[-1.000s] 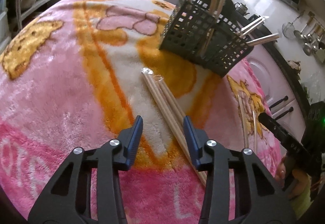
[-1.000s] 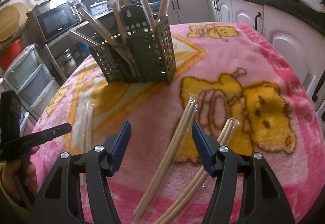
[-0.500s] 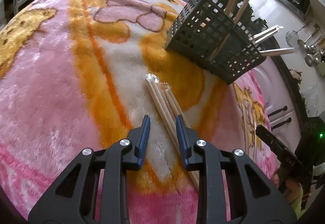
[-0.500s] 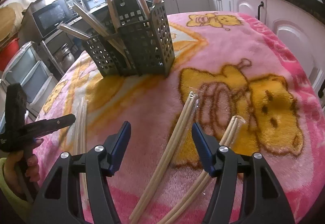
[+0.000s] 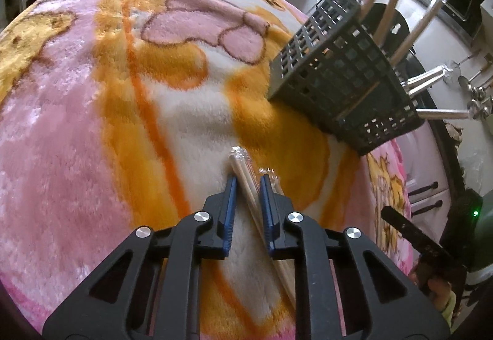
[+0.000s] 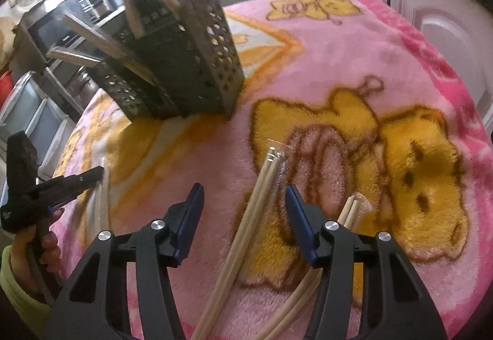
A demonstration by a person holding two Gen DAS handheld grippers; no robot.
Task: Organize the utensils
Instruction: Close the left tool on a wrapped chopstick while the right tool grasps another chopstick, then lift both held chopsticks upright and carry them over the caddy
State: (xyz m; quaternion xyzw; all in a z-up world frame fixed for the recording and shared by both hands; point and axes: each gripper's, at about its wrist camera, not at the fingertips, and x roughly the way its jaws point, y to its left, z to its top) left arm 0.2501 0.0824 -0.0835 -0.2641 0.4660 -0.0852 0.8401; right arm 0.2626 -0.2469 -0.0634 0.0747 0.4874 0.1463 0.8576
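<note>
Blue-padded fingers of your left gripper [image 5: 248, 186] have narrowed from wide apart to a slim gap straddling one wrapped chopstick pair [image 5: 238, 162], not yet clamped, so the pick is nearly set. A second wrapped pair [image 5: 271, 175] lies just beside it. Your right gripper [image 6: 243, 201] stays wide open over another pair [image 6: 265, 182], a fourth [image 6: 354, 207] beside it. Perhaps six sticks already stand in the black basket [image 5: 336, 84]; blur hides some.
</note>
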